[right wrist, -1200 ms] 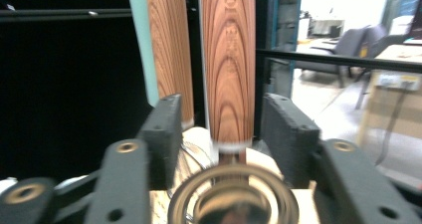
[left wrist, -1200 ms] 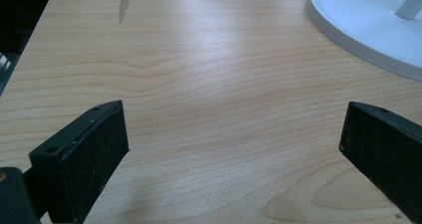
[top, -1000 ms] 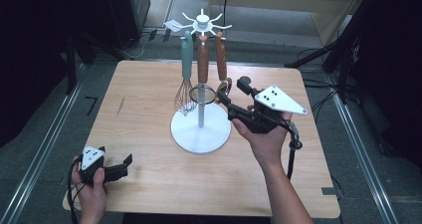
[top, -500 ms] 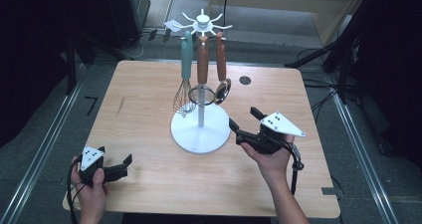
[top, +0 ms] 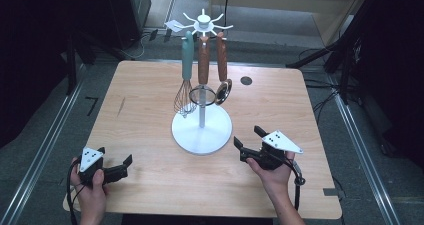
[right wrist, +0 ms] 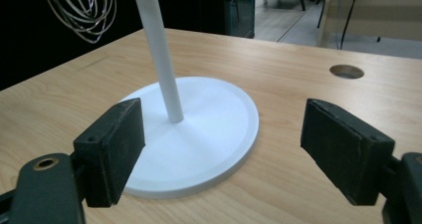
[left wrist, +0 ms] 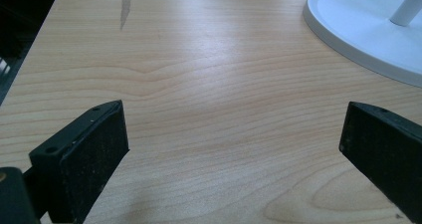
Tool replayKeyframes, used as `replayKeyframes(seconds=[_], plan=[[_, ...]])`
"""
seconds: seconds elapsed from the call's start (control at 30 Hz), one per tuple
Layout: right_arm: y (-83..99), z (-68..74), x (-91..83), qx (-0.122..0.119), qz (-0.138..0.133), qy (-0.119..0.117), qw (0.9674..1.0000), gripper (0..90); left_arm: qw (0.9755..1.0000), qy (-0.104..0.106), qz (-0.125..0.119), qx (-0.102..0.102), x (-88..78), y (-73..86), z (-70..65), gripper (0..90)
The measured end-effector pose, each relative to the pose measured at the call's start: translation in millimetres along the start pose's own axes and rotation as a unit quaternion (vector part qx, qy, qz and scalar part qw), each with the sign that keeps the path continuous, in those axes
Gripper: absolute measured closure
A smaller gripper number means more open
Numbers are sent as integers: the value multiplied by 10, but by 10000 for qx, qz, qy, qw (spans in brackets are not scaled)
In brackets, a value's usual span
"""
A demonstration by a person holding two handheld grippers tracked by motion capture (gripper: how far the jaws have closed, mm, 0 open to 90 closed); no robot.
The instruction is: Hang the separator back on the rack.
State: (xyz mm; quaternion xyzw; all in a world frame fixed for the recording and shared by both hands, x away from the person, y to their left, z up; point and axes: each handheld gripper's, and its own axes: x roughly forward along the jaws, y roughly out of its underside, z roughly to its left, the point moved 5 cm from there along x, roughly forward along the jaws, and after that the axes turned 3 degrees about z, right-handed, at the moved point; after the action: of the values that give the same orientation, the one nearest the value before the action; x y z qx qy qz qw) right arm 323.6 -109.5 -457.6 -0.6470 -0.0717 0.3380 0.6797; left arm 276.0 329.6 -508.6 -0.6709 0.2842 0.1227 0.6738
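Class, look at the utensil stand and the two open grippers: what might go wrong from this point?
1. The right gripper sits low beside the stand's white base, jaws open and empty; a careless move could nudge the stand.
2. The whisk and two wooden-handled utensils hang freely from the top hooks; a knock might swing them off.
3. The left gripper rests near the table's front edge and may slip off.

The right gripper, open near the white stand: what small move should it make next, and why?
Probably set the right gripper down on the table and rest. Its jaws have just been opening and hold nothing, and all three utensils, whisk included, hang on the stand. The left gripper lies open too.
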Motion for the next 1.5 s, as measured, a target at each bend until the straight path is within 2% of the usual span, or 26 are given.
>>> replayKeyframes(seconds=[0.13,0.3,0.4,0.47,0.6,0.77,0.87,1.17,1.5], plan=[[120,-47,-21,87,41,29,9999,181,10000,20,-24,-24,-8,0,4,0],[268,-184,-72,134,57,213,9997,191,10000,50,-9,-62,-14,6,11,0],[362,-314,-106,340,96,248,9991,191,10000,53,-6,-60,-12,5,12,0],[413,-380,-129,240,129,376,9989,191,10000,58,-4,-62,-11,5,11,0],[513,-512,-169,312,193,440,9984,184,9999,77,6,-78,-13,6,16,0],[627,-667,-222,304,329,665,9968,194,9999,89,0,-90,-14,6,18,0],[665,-737,-263,485,333,699,9958,194,9999,92,-7,-97,-13,5,19,0],[722,-831,-378,481,374,789,9950,198,9998,136,4,-108,-13,6,23,0],[804,-1048,-622,538,419,1082,9918,194,9998,158,-18,-134,-16,5,26,0]])
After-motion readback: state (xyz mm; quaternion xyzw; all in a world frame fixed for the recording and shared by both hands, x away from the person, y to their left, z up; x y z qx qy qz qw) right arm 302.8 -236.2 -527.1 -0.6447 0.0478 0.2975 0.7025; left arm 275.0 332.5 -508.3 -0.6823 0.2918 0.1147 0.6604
